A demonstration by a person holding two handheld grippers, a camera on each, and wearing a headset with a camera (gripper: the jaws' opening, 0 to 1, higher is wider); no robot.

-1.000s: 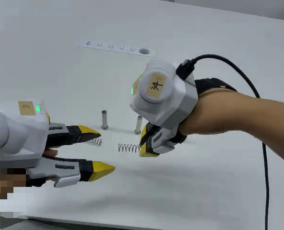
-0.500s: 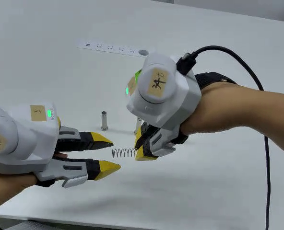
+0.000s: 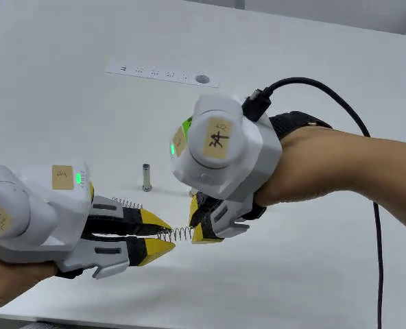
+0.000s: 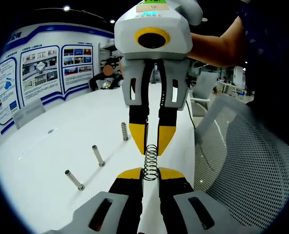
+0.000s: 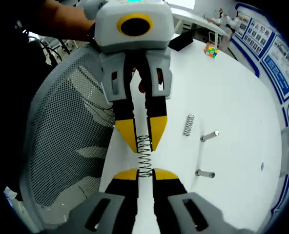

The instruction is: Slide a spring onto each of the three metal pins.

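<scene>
I find left tool [image 3: 160,235] closed to spring width, pinching one end of spring [image 3: 181,234] | right tool [image 3: 195,229] likewise clamped on other end | I judge two-ended hold steadies it for threading | pins [image 4: 98,155]: all three bare on worktop [image 3: 66,123], near.

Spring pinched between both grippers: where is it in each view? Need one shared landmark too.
Head view: spring low centre, bridging the left gripper and the right gripper.
Left gripper view: centre, running up from its own jaw tips to the right gripper's.
Right gripper view: centre, running from its own tips to the left gripper's.
Landmark: metal pins, left of the spring in the left gripper view, right in the right gripper view.
</scene>
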